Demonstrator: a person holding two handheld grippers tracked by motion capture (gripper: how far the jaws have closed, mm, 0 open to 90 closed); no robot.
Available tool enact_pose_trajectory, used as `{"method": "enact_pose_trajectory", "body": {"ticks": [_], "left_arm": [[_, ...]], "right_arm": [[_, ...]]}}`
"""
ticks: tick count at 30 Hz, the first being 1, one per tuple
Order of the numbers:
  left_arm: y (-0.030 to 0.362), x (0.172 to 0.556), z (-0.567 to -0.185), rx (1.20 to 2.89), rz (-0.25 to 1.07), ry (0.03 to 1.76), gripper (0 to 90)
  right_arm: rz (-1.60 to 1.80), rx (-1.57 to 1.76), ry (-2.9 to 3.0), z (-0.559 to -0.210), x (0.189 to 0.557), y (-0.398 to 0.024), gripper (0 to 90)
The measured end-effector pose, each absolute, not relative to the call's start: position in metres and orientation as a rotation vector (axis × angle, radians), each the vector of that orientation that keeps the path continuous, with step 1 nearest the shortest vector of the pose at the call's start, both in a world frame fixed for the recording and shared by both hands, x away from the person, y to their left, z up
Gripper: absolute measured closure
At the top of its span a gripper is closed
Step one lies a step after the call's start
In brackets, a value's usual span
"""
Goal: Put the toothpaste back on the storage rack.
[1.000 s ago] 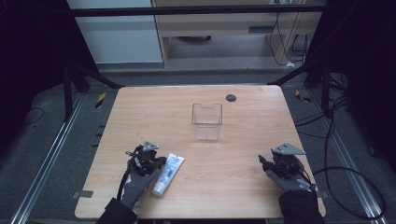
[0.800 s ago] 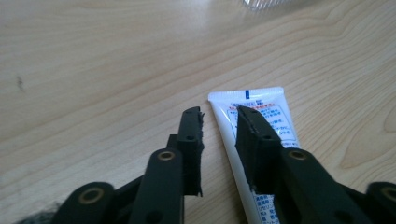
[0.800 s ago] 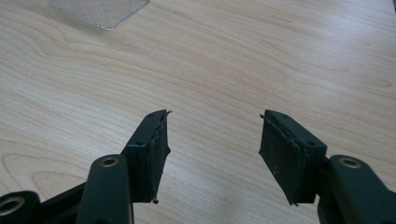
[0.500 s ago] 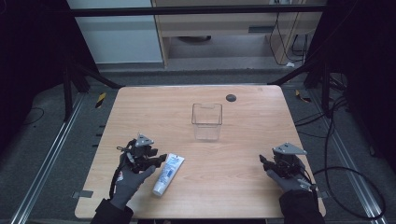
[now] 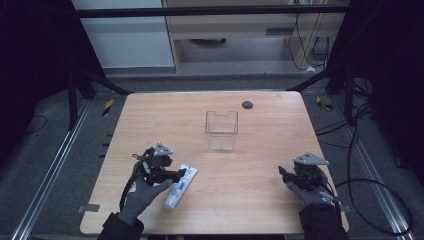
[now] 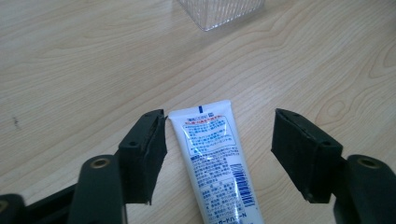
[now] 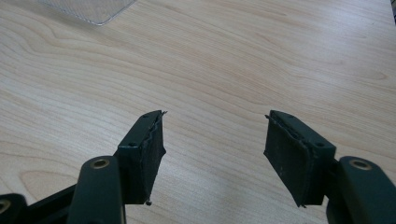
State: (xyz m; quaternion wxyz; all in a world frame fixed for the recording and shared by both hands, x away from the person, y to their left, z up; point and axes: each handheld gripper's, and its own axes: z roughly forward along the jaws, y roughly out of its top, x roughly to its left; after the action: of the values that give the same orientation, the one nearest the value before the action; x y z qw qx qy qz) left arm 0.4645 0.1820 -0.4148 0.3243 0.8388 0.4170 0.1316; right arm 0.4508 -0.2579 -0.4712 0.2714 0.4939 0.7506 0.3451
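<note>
Partly cropped: tube (image 6: 216,161) btwn open left hand-held gripper (image 6: 219,154) jaws.

tube (image 6: 217,163) cap end cut off at btm edge, clear box (image 6: 219,11) cropped at top

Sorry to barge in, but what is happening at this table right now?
A person works at a wooden table with a gripper in each hand. The left gripper hangs over a white tube lying flat on the table; its jaws have just been opening and straddle the tube without pressing on it. The right gripper sits open over bare wood. A clear container stands upright mid-table, apart from both.
</note>
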Motion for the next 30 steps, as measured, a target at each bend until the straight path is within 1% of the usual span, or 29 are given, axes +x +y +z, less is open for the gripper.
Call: {"method": "enact_pose_trajectory", "body": {"ticks": [3,7,11,18,21,30], "left_arm": [[0.179,0.465,-0.416,2.213,0.334,1.101,29.6],[0.172,0.468,-0.42,2.275,0.312,1.093,27.2],[0.168,0.468,-0.421,2.299,0.305,1.077,26.4],[0.162,0.47,-0.425,2.337,0.294,1.098,24.4],[0.16,0.474,-0.432,2.385,0.284,1.117,23.8],[0.158,0.478,-0.439,2.409,0.264,1.133,23.6]], "right_arm": [[0.929,1.331,2.014,-0.471,0.451,-0.259,36.3],[0.922,1.338,2.01,-0.471,0.451,-0.259,36.0],[0.916,1.328,2.016,-0.471,0.452,-0.258,35.9],[0.909,1.332,2.025,-0.471,0.452,-0.257,35.8],[0.906,1.333,2.026,-0.471,0.452,-0.257,35.7],[0.9,1.339,2.044,-0.473,0.453,-0.256,35.4]]}}
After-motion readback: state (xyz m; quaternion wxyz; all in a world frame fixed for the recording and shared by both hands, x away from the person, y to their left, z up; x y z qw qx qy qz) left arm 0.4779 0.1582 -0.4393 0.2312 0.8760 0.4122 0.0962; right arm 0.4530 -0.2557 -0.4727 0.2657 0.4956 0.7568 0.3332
